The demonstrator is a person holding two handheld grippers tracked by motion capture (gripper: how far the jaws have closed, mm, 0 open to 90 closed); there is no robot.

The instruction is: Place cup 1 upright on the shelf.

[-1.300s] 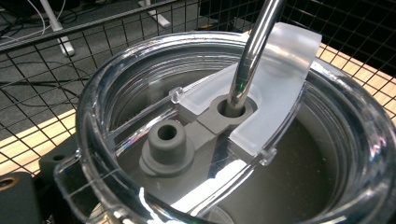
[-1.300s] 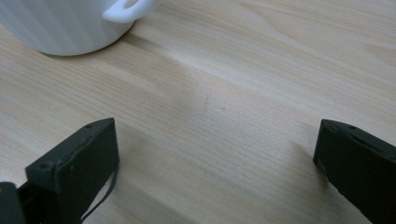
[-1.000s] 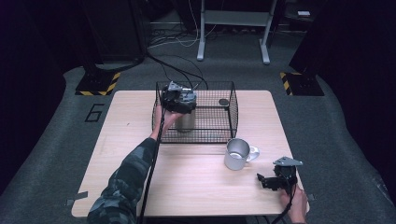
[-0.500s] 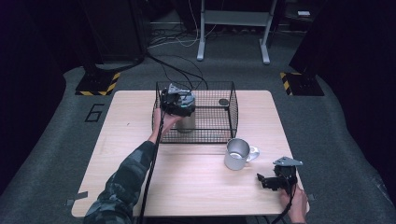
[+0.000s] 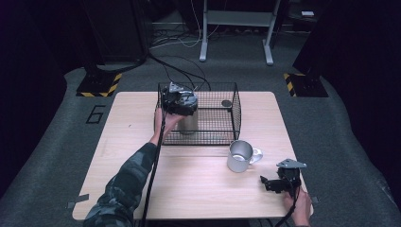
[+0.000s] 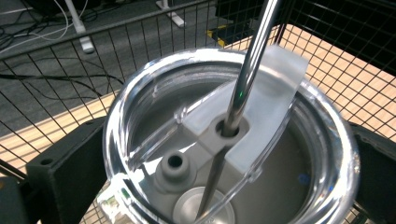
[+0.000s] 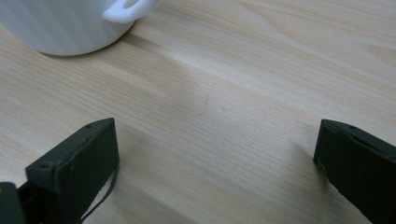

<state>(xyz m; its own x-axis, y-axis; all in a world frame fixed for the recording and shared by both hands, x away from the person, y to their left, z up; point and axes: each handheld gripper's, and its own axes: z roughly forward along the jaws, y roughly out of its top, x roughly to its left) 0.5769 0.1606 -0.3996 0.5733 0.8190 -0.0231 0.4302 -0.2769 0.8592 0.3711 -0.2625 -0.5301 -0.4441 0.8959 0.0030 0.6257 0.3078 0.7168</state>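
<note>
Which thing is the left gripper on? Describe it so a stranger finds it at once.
Start at the black wire basket at the wooden table's far edge. In its left end stands a steel tumbler between the left gripper's jaws. Unlike the handled mug outside, it has a clear lid and metal straw.

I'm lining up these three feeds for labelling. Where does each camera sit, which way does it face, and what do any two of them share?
High view: above the person's side, looking forward and down on the table; both forearms, left gripper and right gripper show.
Left gripper view: rides the left gripper, looking down onto the tumbler's clear lid and metal straw inside the wire basket; its black fingers flank the tumbler.
Right gripper view: low over the wood, facing the white mug; fingers apart.
Shared: the mug shows in the high and right gripper views.
</note>
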